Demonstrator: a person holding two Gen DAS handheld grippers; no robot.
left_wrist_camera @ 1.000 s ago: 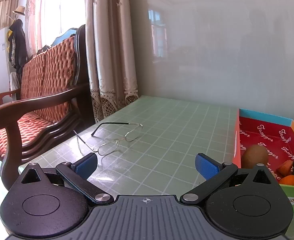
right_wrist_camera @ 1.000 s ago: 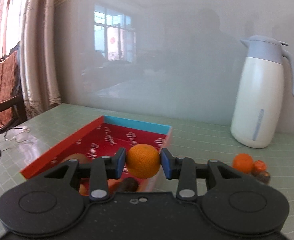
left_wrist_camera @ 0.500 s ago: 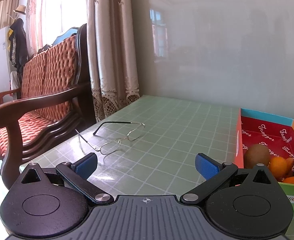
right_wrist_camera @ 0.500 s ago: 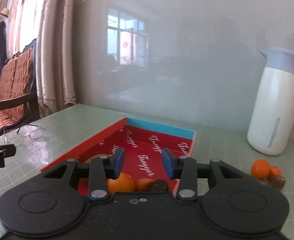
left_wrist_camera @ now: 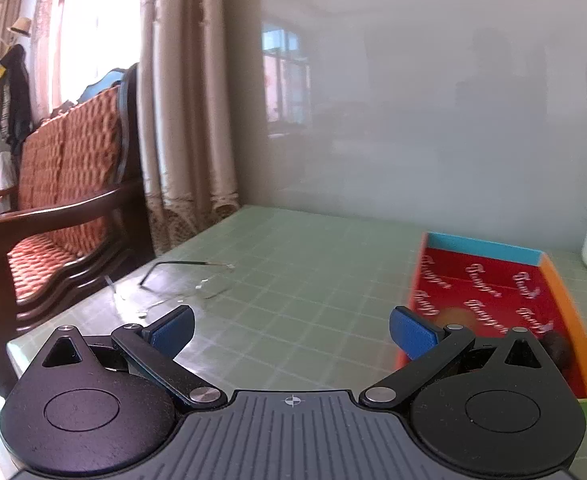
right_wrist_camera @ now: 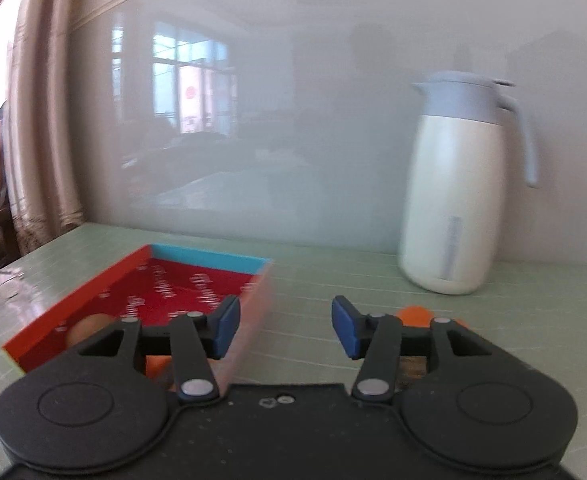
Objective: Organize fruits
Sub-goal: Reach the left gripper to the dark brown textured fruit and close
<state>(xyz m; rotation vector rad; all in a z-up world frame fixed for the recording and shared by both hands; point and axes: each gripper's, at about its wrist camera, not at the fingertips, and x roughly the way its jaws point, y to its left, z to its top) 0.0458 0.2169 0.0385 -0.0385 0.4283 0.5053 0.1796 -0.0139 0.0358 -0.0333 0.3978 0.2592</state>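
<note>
The right gripper (right_wrist_camera: pixel 285 328) has dropped its orange into the box (right_wrist_camera: pixel 209 258) and swung right, spread and empty. Several fruits lie in the box; an orange (right_wrist_camera: pixel 413 315) waits near the jug (right_wrist_camera: pixel 453 200) on the bench (right_wrist_camera: pixel 333 280). The left gripper (left_wrist_camera: pixel 291 328) hovers spread.

A glossy grey wall panel (left_wrist_camera: pixel 413 120) backs the green gridded table (left_wrist_camera: pixel 293 280), with beige curtains (left_wrist_camera: pixel 185 100) and a red-cushioned wooden bench (left_wrist_camera: pixel 53 208) at left.
</note>
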